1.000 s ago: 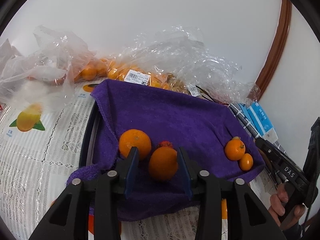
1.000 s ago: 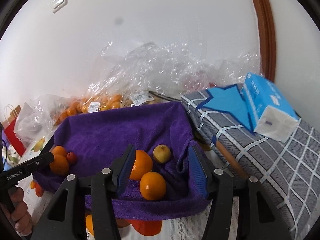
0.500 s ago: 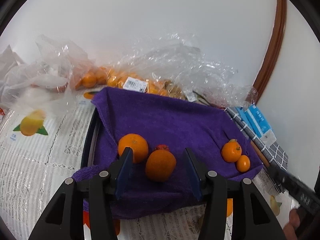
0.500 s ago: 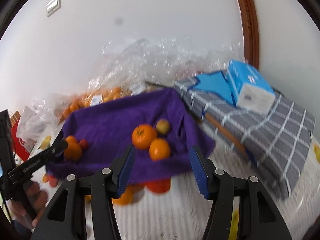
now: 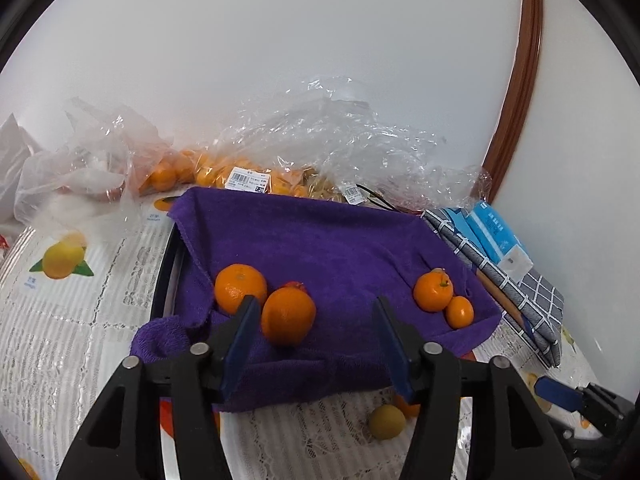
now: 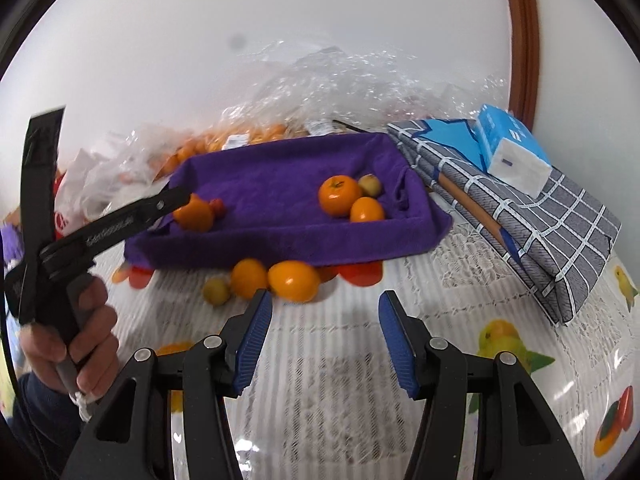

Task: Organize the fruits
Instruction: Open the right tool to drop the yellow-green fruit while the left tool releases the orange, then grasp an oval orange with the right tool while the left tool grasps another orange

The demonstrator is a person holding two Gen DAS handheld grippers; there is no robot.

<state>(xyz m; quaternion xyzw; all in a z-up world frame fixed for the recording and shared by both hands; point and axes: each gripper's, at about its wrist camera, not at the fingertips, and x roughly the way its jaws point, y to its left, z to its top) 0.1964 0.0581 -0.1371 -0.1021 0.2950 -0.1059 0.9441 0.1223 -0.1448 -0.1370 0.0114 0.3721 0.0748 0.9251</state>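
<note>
A tray lined with a purple towel holds two oranges and a small red fruit at its left, and two oranges at its right. My left gripper is open and empty over the tray's near edge, just behind the left oranges. My right gripper is open and empty above the tablecloth. In front of the tray lie two loose oranges and a small yellow-green fruit. Another yellow-green fruit sits in the tray.
Clear plastic bags of oranges lie behind the tray against the wall. A folded checked cloth with a blue tissue pack lies to the right. The fruit-print tablecloth covers the table.
My left gripper opened wider and let go of the orange in the tray. My right gripper pulled back from the tray to above the tablecloth in front of it.
</note>
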